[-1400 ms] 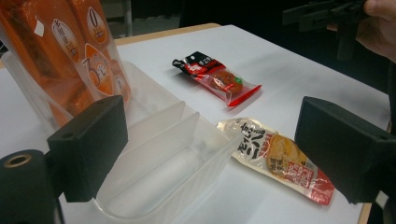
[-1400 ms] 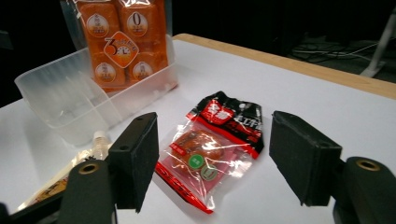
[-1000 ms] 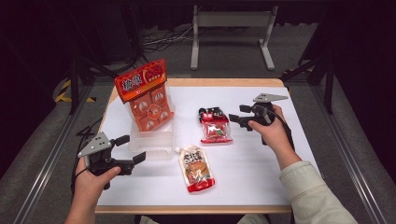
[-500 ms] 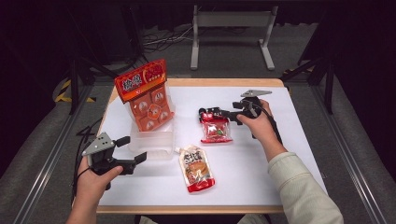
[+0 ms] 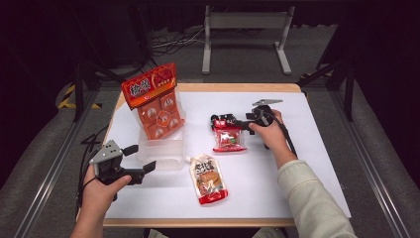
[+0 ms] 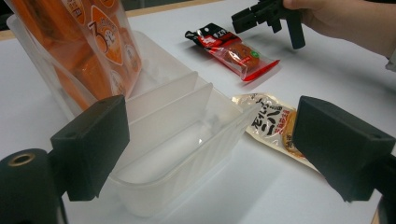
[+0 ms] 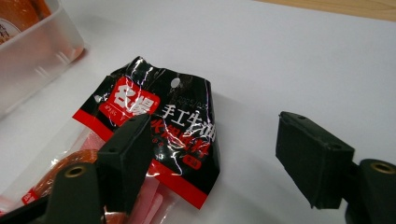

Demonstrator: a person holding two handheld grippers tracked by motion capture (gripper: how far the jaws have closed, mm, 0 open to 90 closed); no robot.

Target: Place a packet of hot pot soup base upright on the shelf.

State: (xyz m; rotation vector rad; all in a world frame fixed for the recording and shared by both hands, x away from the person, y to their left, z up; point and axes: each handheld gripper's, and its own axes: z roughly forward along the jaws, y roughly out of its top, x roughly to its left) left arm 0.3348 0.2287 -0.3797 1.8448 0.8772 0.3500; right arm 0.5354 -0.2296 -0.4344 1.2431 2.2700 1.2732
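A red packet with a black top lies flat in the middle of the white table. My right gripper is open at that black top end. In the right gripper view, one jaw of the right gripper hangs over the packet and the other over bare table. My left gripper is open and holds nothing, at the near corner of a clear divided container. In the left gripper view, the left gripper frames the container, with the packet and the right gripper beyond.
A large orange bag stands upright in the container's far end. A spouted pouch lies flat near the front edge, right of the container. The table is bare white at the right and front left.
My right gripper has moved left across the table to the packet's black top end. My left gripper has edged forward and right toward the container.
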